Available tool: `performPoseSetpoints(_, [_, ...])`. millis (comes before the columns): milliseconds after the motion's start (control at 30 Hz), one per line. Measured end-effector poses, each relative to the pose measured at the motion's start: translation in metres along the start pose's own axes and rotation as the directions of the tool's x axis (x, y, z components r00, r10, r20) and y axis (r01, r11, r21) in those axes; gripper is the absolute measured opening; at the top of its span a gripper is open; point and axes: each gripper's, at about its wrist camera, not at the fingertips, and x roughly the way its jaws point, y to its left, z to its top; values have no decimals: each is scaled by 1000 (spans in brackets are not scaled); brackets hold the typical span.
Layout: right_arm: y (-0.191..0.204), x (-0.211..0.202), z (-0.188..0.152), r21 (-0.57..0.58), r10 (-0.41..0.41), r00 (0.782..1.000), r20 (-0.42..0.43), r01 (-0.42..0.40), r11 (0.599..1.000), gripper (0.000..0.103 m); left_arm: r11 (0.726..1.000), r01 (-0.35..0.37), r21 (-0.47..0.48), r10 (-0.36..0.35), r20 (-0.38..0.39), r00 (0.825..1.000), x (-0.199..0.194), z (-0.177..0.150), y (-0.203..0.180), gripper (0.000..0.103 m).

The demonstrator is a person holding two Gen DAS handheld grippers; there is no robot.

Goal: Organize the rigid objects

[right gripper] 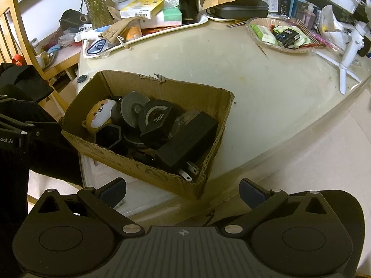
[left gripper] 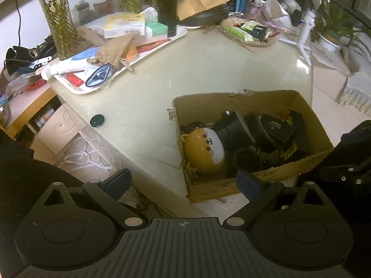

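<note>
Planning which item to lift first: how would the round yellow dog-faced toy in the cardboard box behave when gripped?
The dog-faced toy looks smooth and domed, so fingers may slip off. Its round shape would probably roll once set down. It looks rigid and likely light, though that is uncertain.

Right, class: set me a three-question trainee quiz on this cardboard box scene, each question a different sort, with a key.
1. True or false: the left gripper holds the yellow dog-faced toy.
2. Where does the cardboard box stand? A) on the floor B) on the table's near edge C) on the tray
3. Fill in: the small green round cap lies on the ______, outside the box.

Key: 1 false; 2 B; 3 table.
</note>
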Motion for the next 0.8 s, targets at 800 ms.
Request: performPoseSetpoints(800, [-1, 2, -1, -1, -7, 1000, -9, 7, 1000, 103, 999, 12, 30, -12, -8, 1000, -2, 1, -5, 99])
